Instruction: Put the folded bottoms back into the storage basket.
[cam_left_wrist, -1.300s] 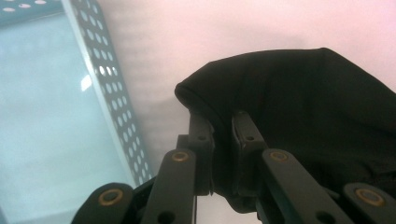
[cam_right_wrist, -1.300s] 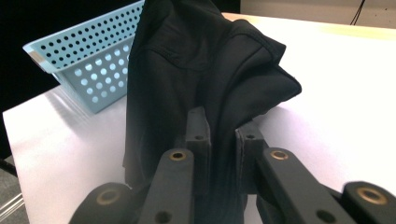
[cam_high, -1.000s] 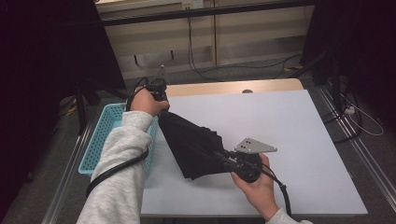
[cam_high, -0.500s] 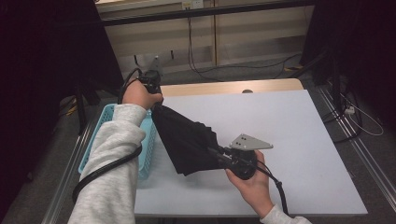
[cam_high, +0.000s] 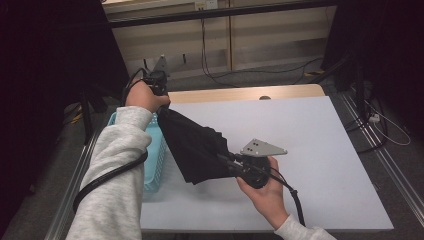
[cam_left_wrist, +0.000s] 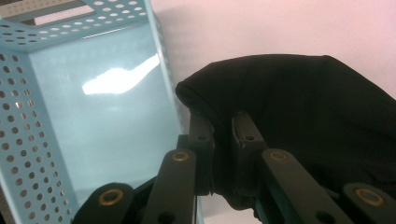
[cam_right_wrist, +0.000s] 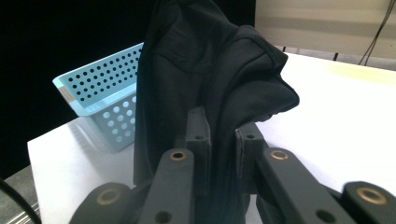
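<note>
A black cloth (cam_high: 192, 145) hangs stretched between my two grippers above the white table (cam_high: 320, 150). My left gripper (cam_high: 159, 96) holds its upper far corner, raised over the blue basket (cam_high: 155, 165); in the left gripper view the jaws (cam_left_wrist: 223, 135) are shut on a fold of the black cloth (cam_left_wrist: 303, 112). My right gripper (cam_high: 231, 162) grips the lower near end, close to the table's front. In the right gripper view its jaws (cam_right_wrist: 223, 135) pinch the bunched black cloth (cam_right_wrist: 210, 60), which rises ahead of them.
The perforated blue basket (cam_left_wrist: 93, 116) stands at the table's left edge, its inside bare; in the right gripper view the basket (cam_right_wrist: 100, 98) sits behind the cloth. Cables lie on the floor beyond the table. Metal rails run along both sides of the table.
Both hands have risen a little with the cloth. The left hand has moved up and away toward the far left, so the cloth hangs more stretched and steeper over the basket's edge.
</note>
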